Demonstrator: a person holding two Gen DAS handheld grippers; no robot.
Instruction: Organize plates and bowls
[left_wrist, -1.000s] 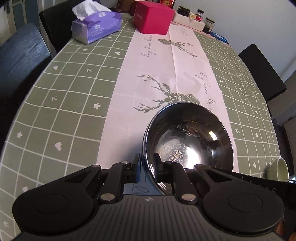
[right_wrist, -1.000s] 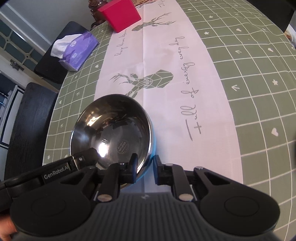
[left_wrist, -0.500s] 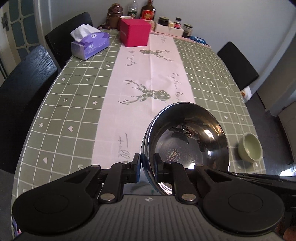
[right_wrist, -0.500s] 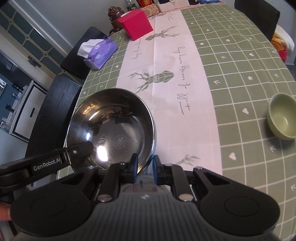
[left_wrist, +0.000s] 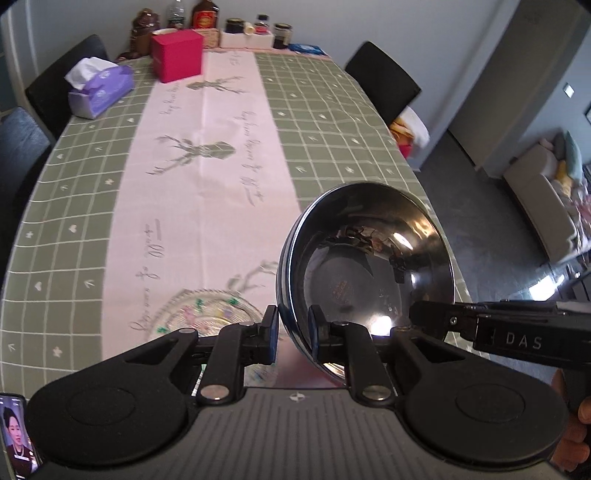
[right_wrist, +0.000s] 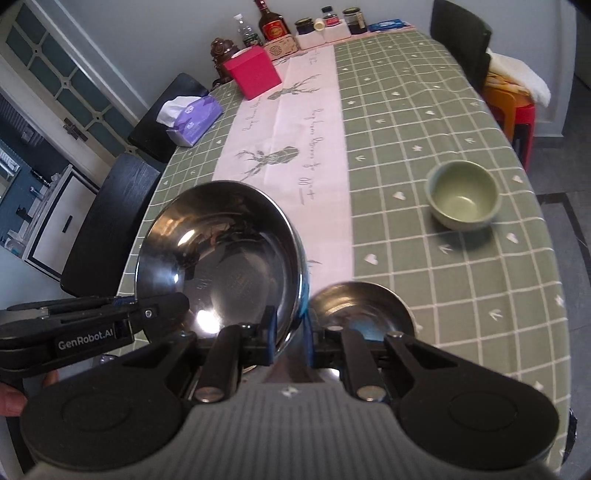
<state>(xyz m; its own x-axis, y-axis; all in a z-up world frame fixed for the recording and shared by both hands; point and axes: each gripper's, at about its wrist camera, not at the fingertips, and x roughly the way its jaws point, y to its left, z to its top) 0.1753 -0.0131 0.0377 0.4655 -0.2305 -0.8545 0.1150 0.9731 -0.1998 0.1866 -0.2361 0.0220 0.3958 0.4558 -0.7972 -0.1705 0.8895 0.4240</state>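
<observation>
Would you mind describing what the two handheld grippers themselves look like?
Both are matte black with a ribbed grey top plate, two round discs, silver pivot bolts and blue-padded fingers. The left gripper reads "GenRobot.AI"; the right gripper reads "DAS". No cables show.

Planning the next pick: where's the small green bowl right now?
Right wrist view only: the green bowl sits upright on the green checked tablecloth, right of the pink runner, beyond the small steel bowl.

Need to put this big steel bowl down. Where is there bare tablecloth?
Bare: the runner between the red box and the steel bowl. Crowded: near edge, with the glass plate, small steel bowl and green bowl.
</observation>
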